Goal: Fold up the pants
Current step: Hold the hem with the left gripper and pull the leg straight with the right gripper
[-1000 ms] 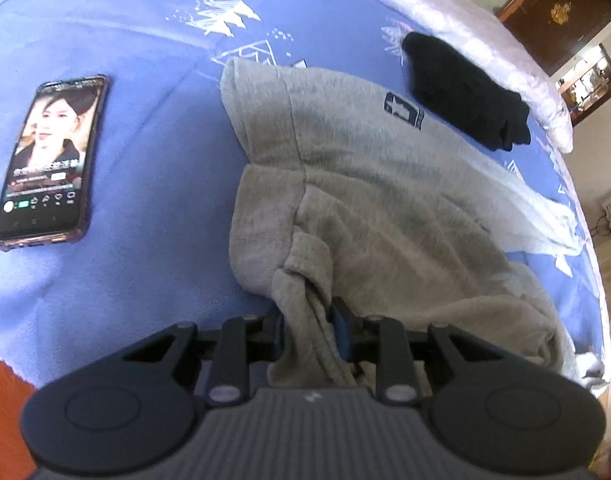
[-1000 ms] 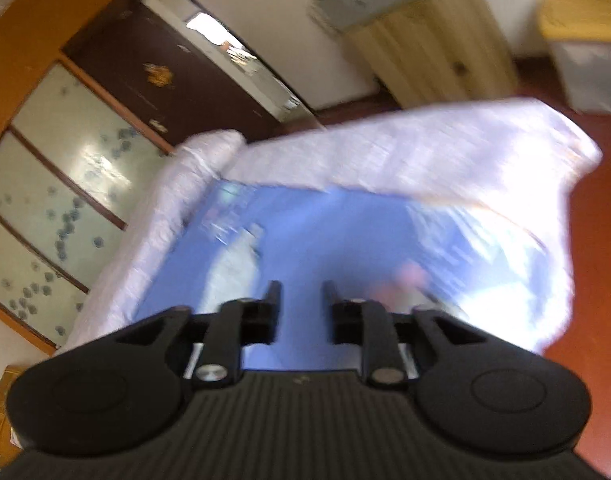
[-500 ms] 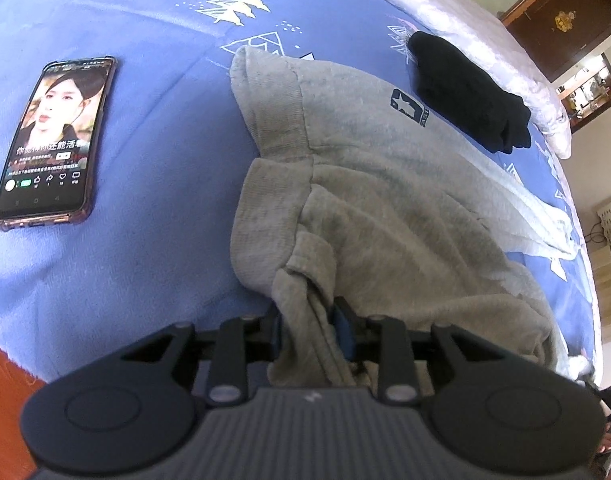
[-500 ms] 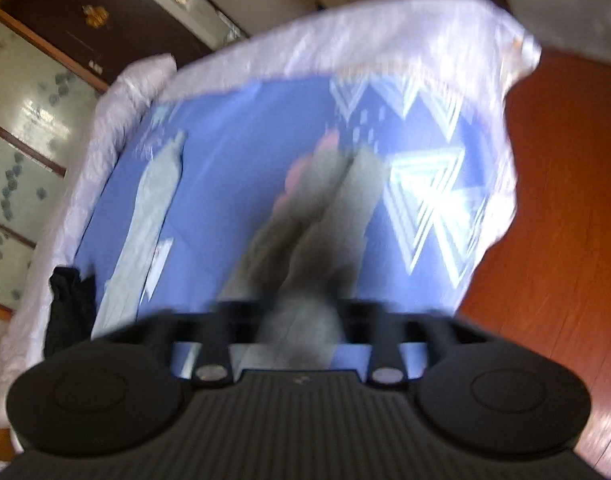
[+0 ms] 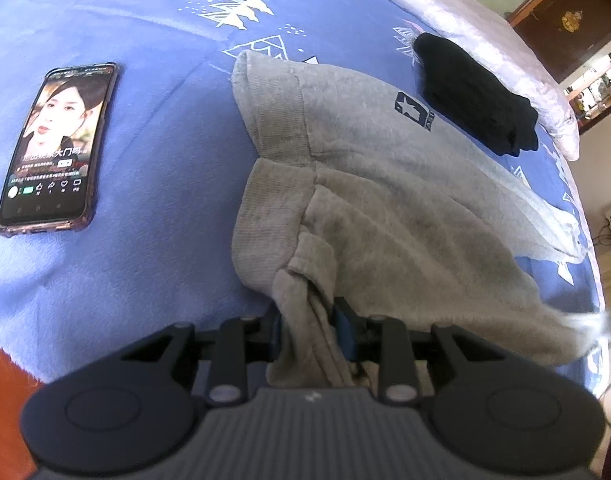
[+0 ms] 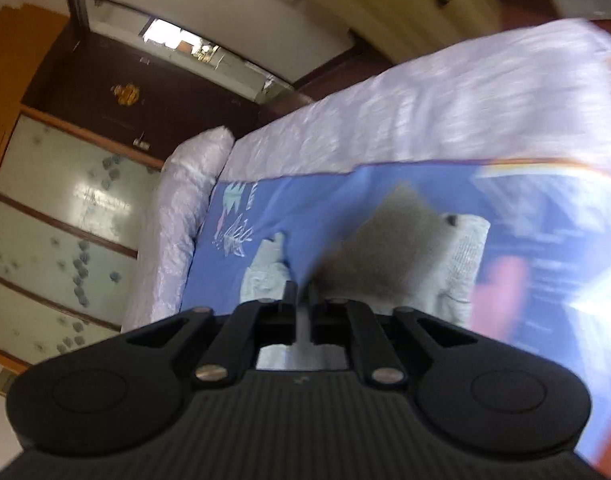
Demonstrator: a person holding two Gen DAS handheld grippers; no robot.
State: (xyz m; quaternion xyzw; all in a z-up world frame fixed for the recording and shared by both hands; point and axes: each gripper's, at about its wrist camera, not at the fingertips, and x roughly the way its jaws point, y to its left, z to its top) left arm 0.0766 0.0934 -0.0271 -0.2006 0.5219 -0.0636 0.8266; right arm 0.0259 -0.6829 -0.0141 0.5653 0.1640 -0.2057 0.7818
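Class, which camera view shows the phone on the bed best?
The left wrist view. The phone lies face up on the blue blanket, screen lit, sharp and whole, to the left of the grey pants. The right wrist view is motion-blurred; only a pinkish smear shows at its right, so the phone cannot be made out there.

One pants [image 5: 385, 200], one phone [image 5: 55, 148], two tools [image 5: 307, 320]

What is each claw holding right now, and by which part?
Left claw pinches the grey pants at a bunched waistband edge. Right claw is closed on pale fabric; which part cannot be told.
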